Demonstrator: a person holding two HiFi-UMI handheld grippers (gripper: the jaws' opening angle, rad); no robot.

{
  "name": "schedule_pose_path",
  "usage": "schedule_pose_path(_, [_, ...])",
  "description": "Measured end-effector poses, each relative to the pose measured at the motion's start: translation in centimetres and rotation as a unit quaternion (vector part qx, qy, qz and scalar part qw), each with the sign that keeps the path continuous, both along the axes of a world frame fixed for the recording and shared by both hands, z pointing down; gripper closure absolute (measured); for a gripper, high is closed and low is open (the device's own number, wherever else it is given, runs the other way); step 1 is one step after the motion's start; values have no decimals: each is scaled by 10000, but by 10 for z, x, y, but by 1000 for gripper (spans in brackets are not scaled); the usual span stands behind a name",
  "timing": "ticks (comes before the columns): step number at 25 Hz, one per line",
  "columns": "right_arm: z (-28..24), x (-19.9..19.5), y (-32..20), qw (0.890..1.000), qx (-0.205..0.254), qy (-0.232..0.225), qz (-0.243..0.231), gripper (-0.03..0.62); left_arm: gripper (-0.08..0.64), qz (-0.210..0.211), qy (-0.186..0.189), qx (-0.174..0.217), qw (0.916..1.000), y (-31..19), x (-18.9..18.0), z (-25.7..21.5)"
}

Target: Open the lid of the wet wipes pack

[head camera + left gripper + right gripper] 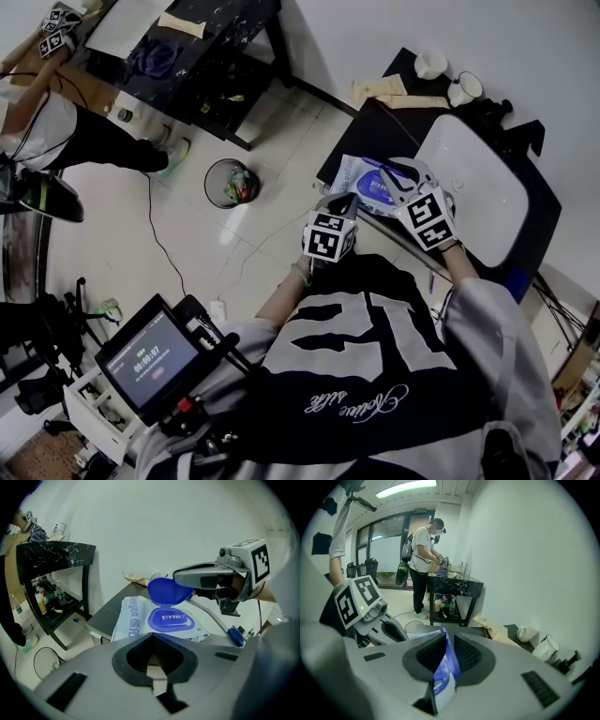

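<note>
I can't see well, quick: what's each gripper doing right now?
Left gripper: jaws shut, holding nothing.
Right gripper: jaws shut on the blue lid.

The wet wipes pack [364, 176] lay on the table [375, 129]. From it, the waste bin [230, 183] stood on the floor [281, 136] at 9 o'clock, and a cup [431, 64] at 1 o'clock.

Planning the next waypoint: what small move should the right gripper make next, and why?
Probably swing the right gripper a little further back, tipping the lid past upright before letting go. Its jaws are shut on the blue lid, which stands raised off the pack but only roughly upright, so it might fall shut if released.
</note>
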State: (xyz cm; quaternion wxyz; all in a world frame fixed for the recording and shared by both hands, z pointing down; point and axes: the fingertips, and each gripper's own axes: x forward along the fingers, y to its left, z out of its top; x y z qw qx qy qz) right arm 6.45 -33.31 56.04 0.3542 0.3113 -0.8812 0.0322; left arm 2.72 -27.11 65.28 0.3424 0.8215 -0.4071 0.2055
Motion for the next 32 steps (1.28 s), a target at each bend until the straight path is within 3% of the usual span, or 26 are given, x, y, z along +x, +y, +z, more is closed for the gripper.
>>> schedule_pose_path(5, [4,14,-32,9993,143,127,316,548,561,-8,29,-43,10000,-1,-1,1])
schedule_pose_path(10, [25,29,-60,9978,-72,245,613,565,561,-58,62,-80,9999,-1,-2,1])
schedule_pose_path(16, [63,34,-74,9954,-295,727,551,592,561,-119,97,-134,9998,-3,-4,1])
schedule_pose_path(20, [78,35,-74,9940,-481,807,563,592,561,-132,88,-165,9997,-3,-5,2])
schedule_pose_path(25, [55,32,-76,9943,-472,324,894,592,561,-211,172,-232,9994,-5,-6,2])
schedule_pose_path(32, [20,36,-46,9830,-590,-619,1627,592,561,-119,169,-457,9987,-6,-6,7])
